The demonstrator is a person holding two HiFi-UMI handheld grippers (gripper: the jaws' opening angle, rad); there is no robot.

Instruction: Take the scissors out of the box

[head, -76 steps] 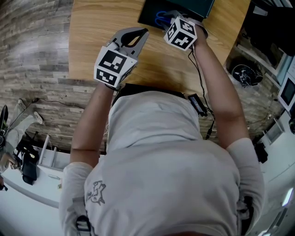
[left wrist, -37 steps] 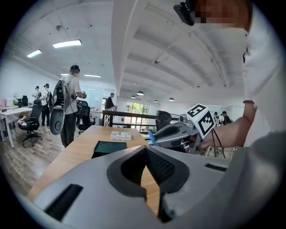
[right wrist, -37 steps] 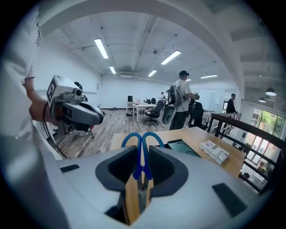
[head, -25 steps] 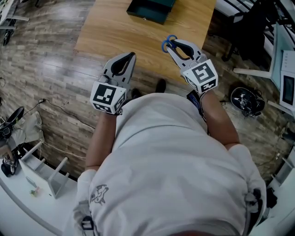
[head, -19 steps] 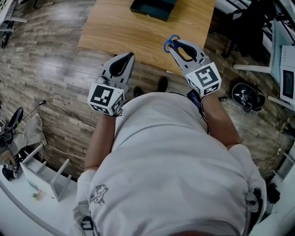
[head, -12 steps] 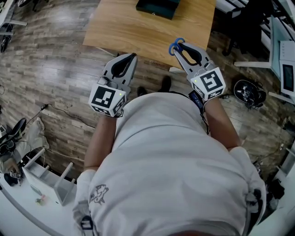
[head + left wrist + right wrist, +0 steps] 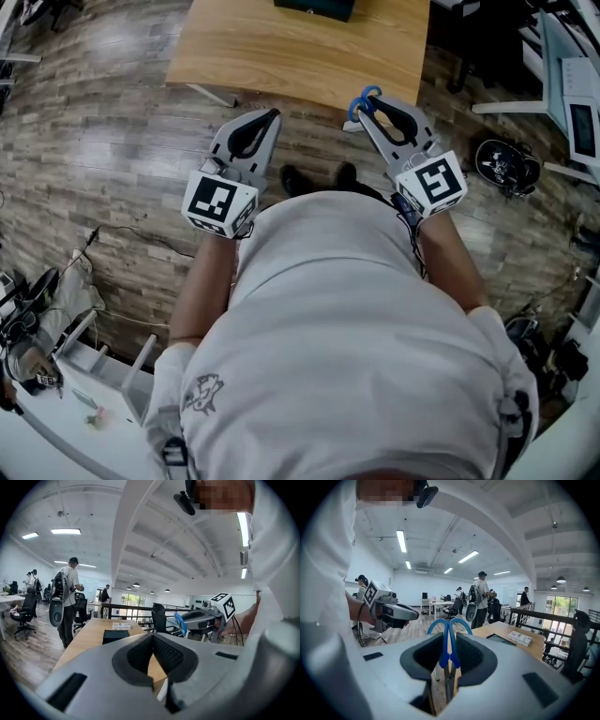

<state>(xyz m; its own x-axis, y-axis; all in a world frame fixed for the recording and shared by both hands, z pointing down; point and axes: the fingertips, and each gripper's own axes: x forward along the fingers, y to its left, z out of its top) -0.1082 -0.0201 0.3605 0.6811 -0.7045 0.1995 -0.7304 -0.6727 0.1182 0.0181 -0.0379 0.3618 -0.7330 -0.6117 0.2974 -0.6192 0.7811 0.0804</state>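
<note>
My right gripper [image 7: 369,106] pinching the blue-handled scissors [image 7: 448,644], handles poking out past the jaw tips, held near the edge of the wooden table [image 7: 281,52], well apart from the dark box [image 7: 314,7] at its far side, my left gripper [image 7: 270,117] pressed together, nothing in it.

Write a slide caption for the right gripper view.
Right claw shut on blue-handled scissors, held well away from the dark box on the wooden table beyond.

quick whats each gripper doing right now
Left gripper: shut, nothing between its jaws.
Right gripper: shut on the blue-handled scissors, handle loops past the tips.
</note>
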